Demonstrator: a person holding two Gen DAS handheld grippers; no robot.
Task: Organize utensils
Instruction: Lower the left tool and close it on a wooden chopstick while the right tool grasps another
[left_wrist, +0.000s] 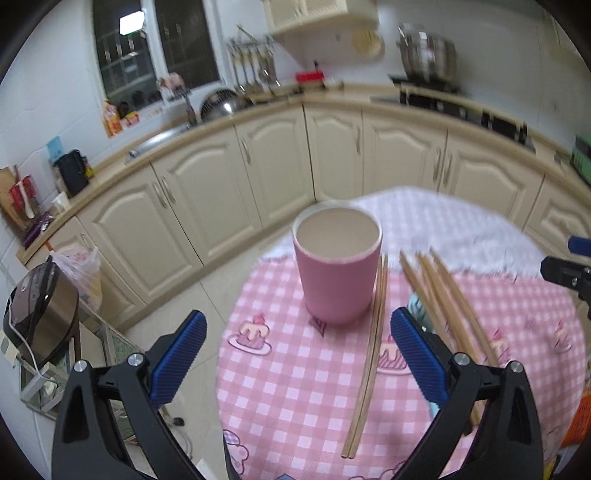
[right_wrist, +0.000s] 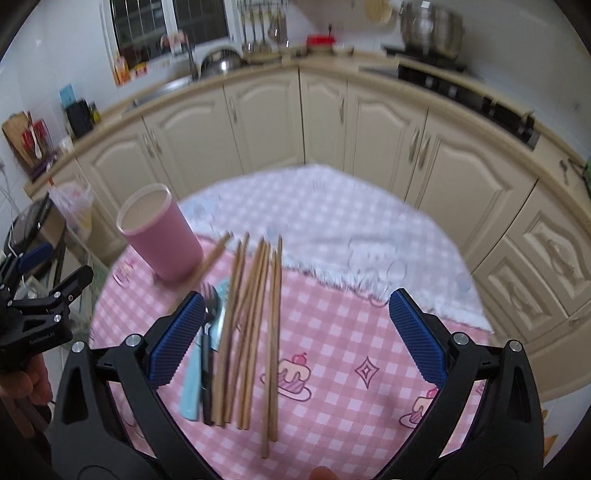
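A pink empty cup (left_wrist: 337, 266) stands upright on the pink checked tablecloth (left_wrist: 295, 387); it also shows at the left in the right wrist view (right_wrist: 160, 236). A pair of wooden chopsticks (left_wrist: 367, 365) lies just right of the cup. Several more chopsticks (right_wrist: 255, 332) lie side by side, with a dark fork (right_wrist: 208, 332) and a light blue utensil (right_wrist: 192, 384) to their left. My left gripper (left_wrist: 295, 354) is open and empty, above the table's near left edge before the cup. My right gripper (right_wrist: 295, 339) is open and empty, above the chopstick bundle.
The small round table (right_wrist: 369, 229) has a white cloth part at its far side. Cream kitchen cabinets (left_wrist: 258, 173) curve behind it, with a sink, a stove and a pot on the counter. A rice cooker (left_wrist: 37, 306) sits on a low stand at left.
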